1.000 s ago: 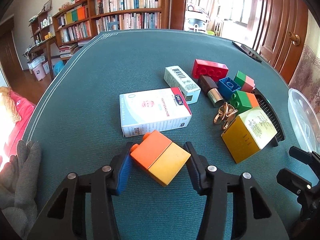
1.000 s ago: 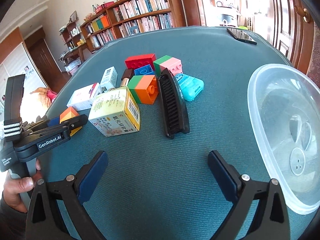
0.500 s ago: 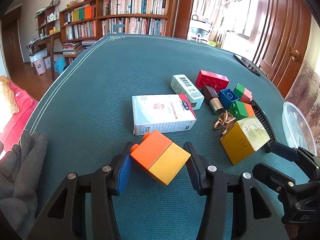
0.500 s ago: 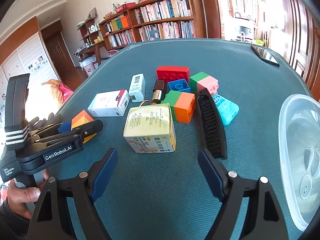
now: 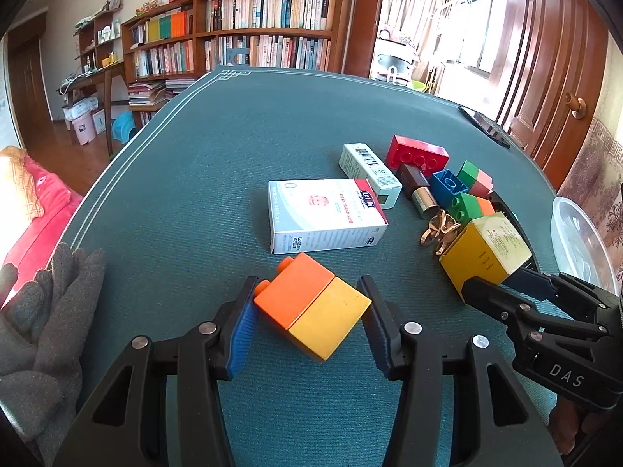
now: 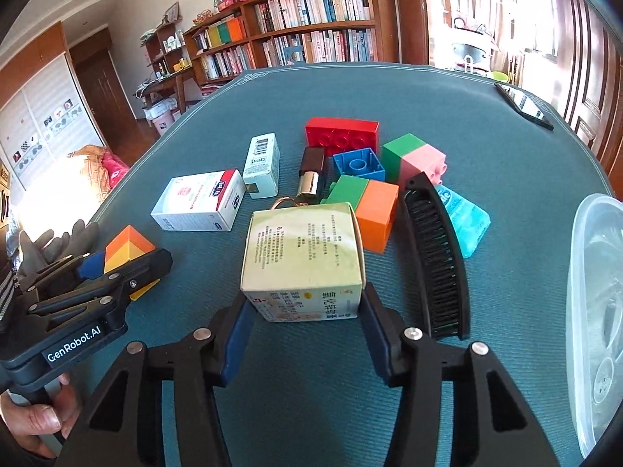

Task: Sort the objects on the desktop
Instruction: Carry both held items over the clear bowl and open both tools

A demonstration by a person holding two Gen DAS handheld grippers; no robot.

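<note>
Left wrist view: the left gripper (image 5: 309, 321) has its two blue-padded fingers closed on a two-part plastic building block, orange half and yellow half (image 5: 311, 311), which is held tilted, studs toward ten o'clock, above the teal ribbed table mat (image 5: 194, 163). At twelve o'clock from the block lies a flat white-and-red cardboard medicine box (image 5: 325, 216); a small white barcode-printed carton (image 5: 370, 175) lies at one o'clock from it, just beside it. A red studded plastic brick (image 5: 418, 153), a dark brown cylinder with a metallic end (image 5: 416, 190), a small blue open brick (image 5: 447, 185) and a green-and-pink block (image 5: 475, 179) cluster at one to two o'clock. Right wrist view: the right gripper (image 6: 305, 334) stands wide, its pads flanking the near corners of a yellow-sided cubic carton with a pale printed top (image 6: 301, 260); whether the pads touch the carton cannot be told. A green-and-orange block (image 6: 368, 210) lies at one o'clock from the carton, touching it. A black curved plastic comb (image 6: 436, 257) lies at three o'clock from the carton, a turquoise packet (image 6: 465, 218) just beyond the comb, and a clear plastic container (image 6: 595, 311) at the right edge. A black phone (image 6: 523, 105) lies at the mat's far right.
</note>
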